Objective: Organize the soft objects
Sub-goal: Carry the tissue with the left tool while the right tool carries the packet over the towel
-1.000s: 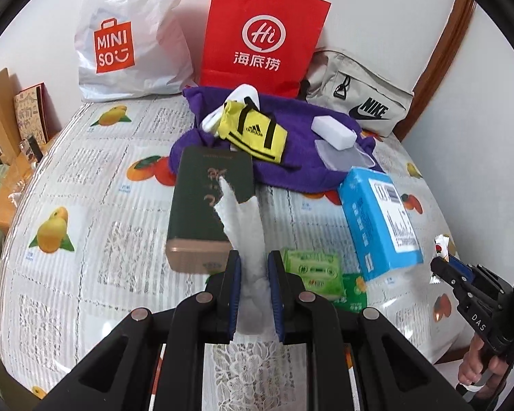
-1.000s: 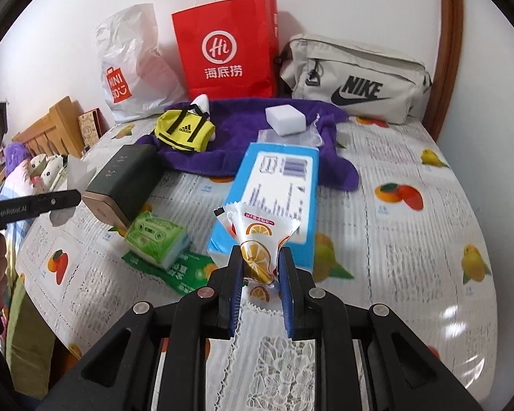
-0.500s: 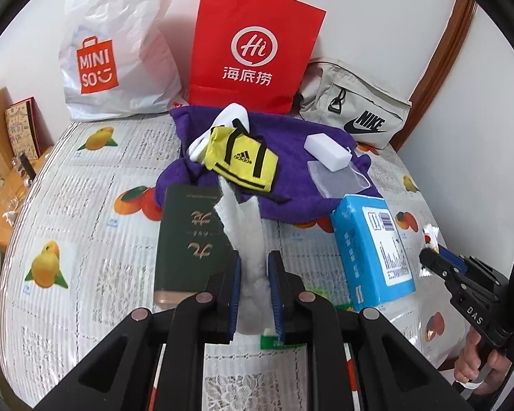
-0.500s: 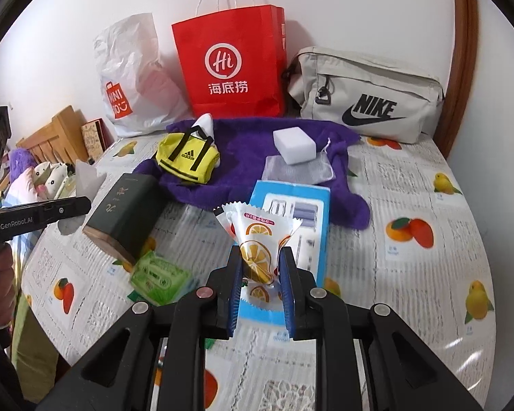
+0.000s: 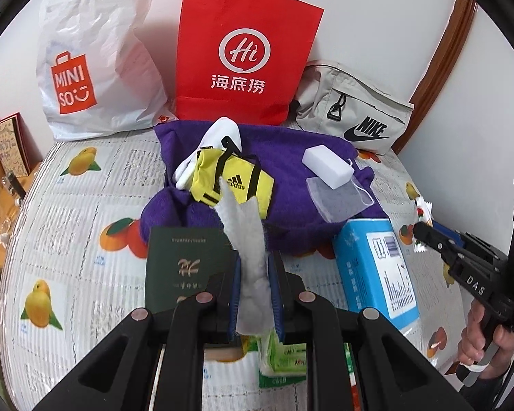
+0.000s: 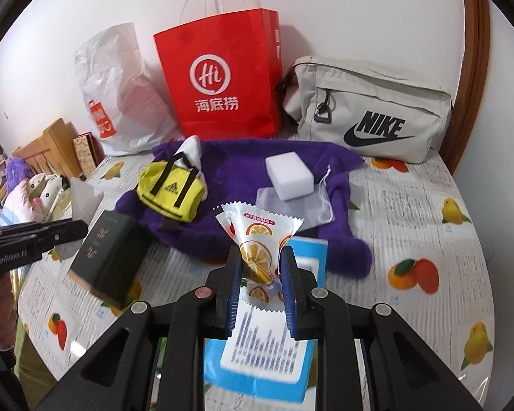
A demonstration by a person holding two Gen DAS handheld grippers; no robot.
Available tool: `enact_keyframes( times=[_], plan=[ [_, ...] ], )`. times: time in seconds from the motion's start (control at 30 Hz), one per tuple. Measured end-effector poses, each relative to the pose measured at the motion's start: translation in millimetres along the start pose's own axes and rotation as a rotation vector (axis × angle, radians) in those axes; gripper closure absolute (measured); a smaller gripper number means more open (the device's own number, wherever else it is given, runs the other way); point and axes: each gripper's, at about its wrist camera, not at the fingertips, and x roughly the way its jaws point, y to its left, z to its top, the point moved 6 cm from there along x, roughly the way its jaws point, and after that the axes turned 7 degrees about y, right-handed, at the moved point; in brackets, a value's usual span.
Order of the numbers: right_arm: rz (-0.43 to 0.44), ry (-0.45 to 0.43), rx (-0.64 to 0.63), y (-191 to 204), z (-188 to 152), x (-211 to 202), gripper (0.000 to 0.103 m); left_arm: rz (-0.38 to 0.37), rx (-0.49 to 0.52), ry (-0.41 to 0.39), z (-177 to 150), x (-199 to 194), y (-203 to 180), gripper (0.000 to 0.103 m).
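Scanning L to R: white MINISO plastic bag stands at the back left by the wall, red paper bag next to it, beige Nike pouch at back right. In front of them lies a purple towel w/ a yellow Adidas mini bag, white sponge block and a small mesh pouch on it.

Left gripper: jaws narrow, clamped on a white tissue that sticks up above the dark green box. Green tissue packs sit under the jaws on the fruit-print tablecloth.

Right gripper: jaws pinching an orange-print snack packet, held over the blue box; a second packet seems tucked behind it, can't tell if both are gripped.

Risks, imo:
- Tissue is flimsy, held by its lower part only; a quick swing could tear it or let it slide out.
- Snack packet is slick film, and the grip looks light; it may slip and drop onto the blue box.
- Both loads hang close above clutter; dipping low could snag the Adidas bag's handles or knock the green box.
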Motion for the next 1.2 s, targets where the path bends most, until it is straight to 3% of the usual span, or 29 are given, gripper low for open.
enact_keyframes(
  times=[0.57, 1.2],
  plan=[
    [-0.022, 0.028, 0.004, -23.8, 49.4, 51.6, 0.078, -0.019, 0.005, 0.017, 44.7, 41.0, 3.3, 0.086],
    [0.015, 0.162, -0.038, -22.2, 59.5, 123.8, 0.072, -0.030, 0.006, 0.048, 76.7, 80.4, 5.8, 0.086]
  ],
)
